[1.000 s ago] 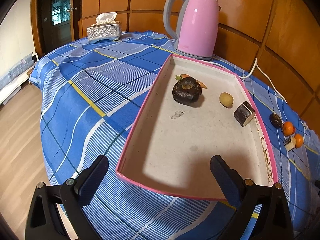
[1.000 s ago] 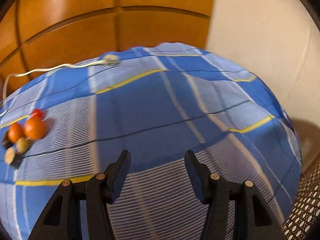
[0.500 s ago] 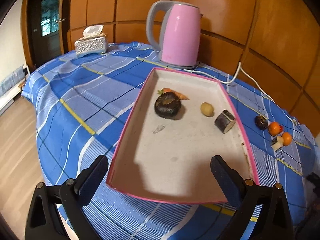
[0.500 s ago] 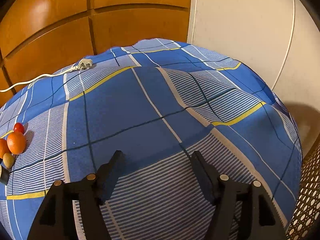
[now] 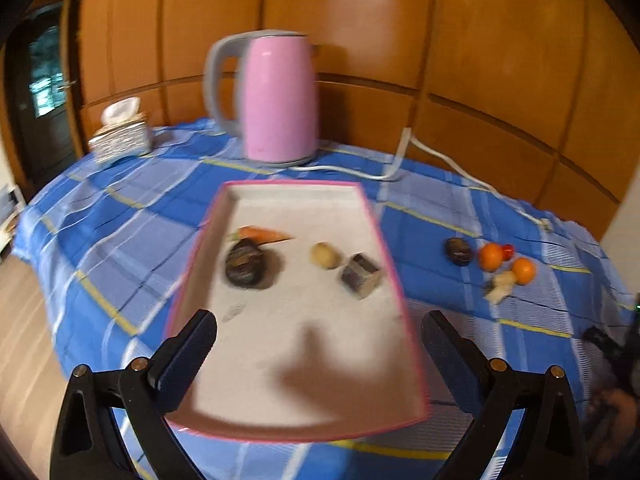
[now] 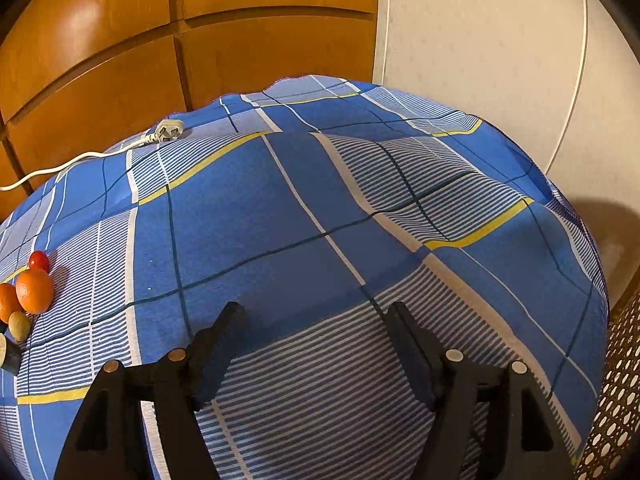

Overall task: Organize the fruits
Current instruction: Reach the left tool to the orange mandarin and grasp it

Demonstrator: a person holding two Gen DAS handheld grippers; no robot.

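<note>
A pink-rimmed tray [image 5: 394, 276] lies on the blue checked cloth and holds a carrot [image 5: 262, 233], a dark round fruit [image 5: 244, 266], a small yellow fruit [image 5: 325, 255] and a dark cut piece [image 5: 360, 276]. Right of the tray lie a dark fruit [image 5: 459, 251], two oranges [image 5: 491, 257] and a red cherry tomato [image 5: 507, 251]. My left gripper [image 5: 318, 340] hangs open over the tray's near end, empty. My right gripper [image 6: 316, 344] hovers over bare cloth, its jaws opening with nothing between them. An orange [image 6: 35, 291] and the tomato [image 6: 39, 260] sit far to its left.
A pink kettle [image 5: 276, 98] stands behind the tray, its white cord [image 5: 432, 152] trailing right to a plug [image 6: 168, 131]. A tissue box [image 5: 120, 138] sits at the back left. Wooden wall panels close the far side. A wicker basket [image 6: 620, 392] stands off the table's right edge.
The left gripper rose and drew back, so the tray looks smaller and the loose fruits came further into view. The right gripper's jaws widened while it stayed over the same cloth.
</note>
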